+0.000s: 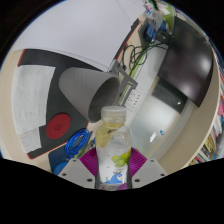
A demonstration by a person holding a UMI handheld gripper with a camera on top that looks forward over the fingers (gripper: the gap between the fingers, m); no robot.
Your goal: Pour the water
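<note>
Holding the water bottle (112, 150) clamped between my gripper (113, 170) pads, I should tip slowly, keeping its mouth over the glass (106, 97).

1. Bottle (112, 150) – its label shows green and yellow patterns, but no word or number on it can be read.
2. Black device (55, 128) with a red round mark – nothing legible on it either.
</note>
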